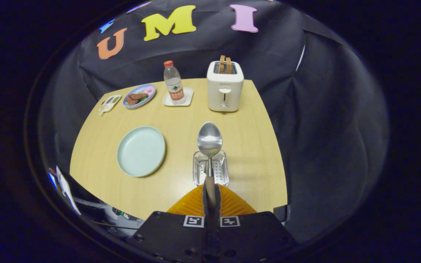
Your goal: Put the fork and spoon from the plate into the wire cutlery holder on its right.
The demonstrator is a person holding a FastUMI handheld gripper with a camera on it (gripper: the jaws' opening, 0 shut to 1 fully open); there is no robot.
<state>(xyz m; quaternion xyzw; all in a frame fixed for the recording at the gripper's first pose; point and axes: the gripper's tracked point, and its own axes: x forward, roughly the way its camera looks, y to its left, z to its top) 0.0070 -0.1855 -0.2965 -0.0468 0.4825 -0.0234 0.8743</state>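
Observation:
My gripper [210, 190] is shut on the wooden handle of a metal spoon [209, 140]. The spoon points away from me, its bowl facing up, beyond the fingertips. Right under the spoon's neck stands the wire cutlery holder [196, 168] on the wooden table; the spoon hangs above it. I cannot tell what lies inside the holder. To the left of the holder rests the pale green plate [141, 151], with a bare surface.
At the back of the table [254, 146] stand a white toaster [225, 89] with toast in it, a water bottle [174, 83] on a white coaster, a blue plate of food [139, 96] and a small white dish [109, 103]. The table's right edge runs close to the holder.

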